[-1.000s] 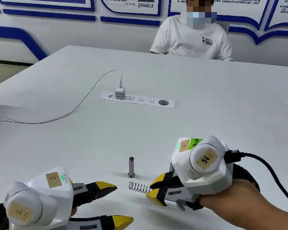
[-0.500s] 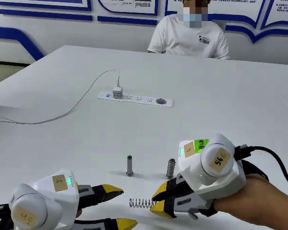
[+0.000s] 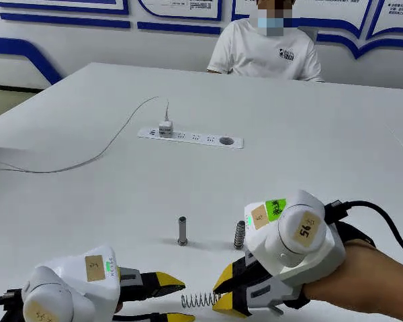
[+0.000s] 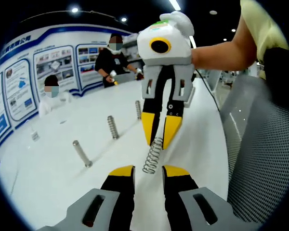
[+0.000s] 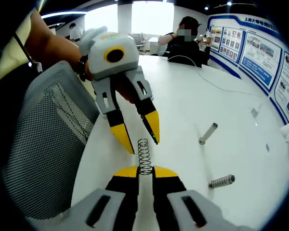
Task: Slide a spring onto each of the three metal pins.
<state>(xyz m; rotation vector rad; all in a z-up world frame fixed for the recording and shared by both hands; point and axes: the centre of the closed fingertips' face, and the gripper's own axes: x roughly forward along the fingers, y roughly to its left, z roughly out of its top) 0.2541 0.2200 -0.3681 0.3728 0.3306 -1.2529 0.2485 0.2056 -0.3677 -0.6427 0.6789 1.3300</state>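
Observation:
A loose spring lies level just above the white table, with my right gripper shut on its right end. My left gripper is open, and the spring's free end sits between its yellow tips. In the right gripper view the spring runs from my shut jaws toward the open left gripper. The left gripper view has the spring just past my left gripper. A bare pin stands upright; a pin with a spring on it stands to its right. A third ribbed pin stands farther off.
A power strip with a white charger and a trailing cable lies mid-table. A person in a white shirt sits at the far edge. A mesh chair back is close beside the table's near edge.
My left gripper has moved right until its open tips reach the spring's free end. The right gripper, still holding the spring, has drawn a little nearer to the table's near edge.

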